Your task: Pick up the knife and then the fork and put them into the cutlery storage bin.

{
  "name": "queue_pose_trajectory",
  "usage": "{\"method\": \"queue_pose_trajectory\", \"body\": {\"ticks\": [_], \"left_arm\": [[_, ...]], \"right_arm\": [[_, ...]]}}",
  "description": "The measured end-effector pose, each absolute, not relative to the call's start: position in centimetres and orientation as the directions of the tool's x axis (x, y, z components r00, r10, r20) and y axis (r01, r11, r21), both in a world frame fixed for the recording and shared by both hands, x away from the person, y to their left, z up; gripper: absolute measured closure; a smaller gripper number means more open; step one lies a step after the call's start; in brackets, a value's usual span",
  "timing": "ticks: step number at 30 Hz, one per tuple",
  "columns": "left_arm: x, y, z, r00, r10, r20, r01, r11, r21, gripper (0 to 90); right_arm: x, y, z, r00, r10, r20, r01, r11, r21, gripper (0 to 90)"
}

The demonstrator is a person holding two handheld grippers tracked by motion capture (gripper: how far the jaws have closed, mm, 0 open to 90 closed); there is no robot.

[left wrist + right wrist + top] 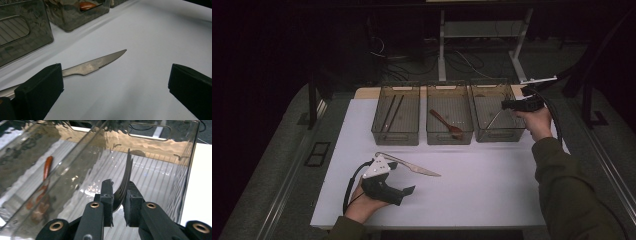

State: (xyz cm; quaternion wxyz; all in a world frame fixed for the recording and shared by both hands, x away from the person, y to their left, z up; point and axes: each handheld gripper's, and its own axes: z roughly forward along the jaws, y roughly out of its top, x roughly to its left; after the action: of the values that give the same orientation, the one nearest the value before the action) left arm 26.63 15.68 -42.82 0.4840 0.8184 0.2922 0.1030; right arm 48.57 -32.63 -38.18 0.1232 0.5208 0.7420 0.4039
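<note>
Around the left gripper (404,192) the white table (492,190) is mostly free: to its right and ahead of it a wide bare strip runs up to the bins. The only obstacle near it is the knife (100,63), lying just beside its left jaw and pointing into the gap ahead.

Further ahead, three clear bins stand in a row with narrow gaps between them and block the far edge.

The right gripper (119,192) is inside the right bin (498,132). The walls of this bin close it in ahead and on both sides, and the fork (125,180) stands between its jaws. The way out is open only upward.
</note>
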Motion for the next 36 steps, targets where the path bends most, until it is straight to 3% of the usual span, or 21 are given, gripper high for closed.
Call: {"method": "queue_pose_trajectory", "body": {"ticks": [7,15,26,36], "left_arm": [[26.7,15.6,-42.9,0.808,0.578,-0.113,0.381,-0.366,0.849,0.0],[26.7,15.6,-42.9,0.806,0.582,-0.108,0.380,-0.368,0.849,0.0],[26.7,15.7,-42.9,0.804,0.585,-0.101,0.376,-0.371,0.849,0.0],[26.8,15.8,-42.8,0.802,0.588,-0.104,0.381,-0.371,0.847,0.0]], "right_arm": [[48.9,-32.2,-38.8,-0.418,0.891,0.179,0.674,0.172,0.718,67.5],[48.6,-32.6,-38.2,-0.381,0.918,0.112,0.649,0.179,0.740,44.7],[46.7,-33.6,-36.8,-0.424,0.892,0.158,0.597,0.144,0.789,35.9],[41.3,-32.9,-35.9,-0.523,0.838,0.156,0.525,0.172,0.833,29.4]]}}
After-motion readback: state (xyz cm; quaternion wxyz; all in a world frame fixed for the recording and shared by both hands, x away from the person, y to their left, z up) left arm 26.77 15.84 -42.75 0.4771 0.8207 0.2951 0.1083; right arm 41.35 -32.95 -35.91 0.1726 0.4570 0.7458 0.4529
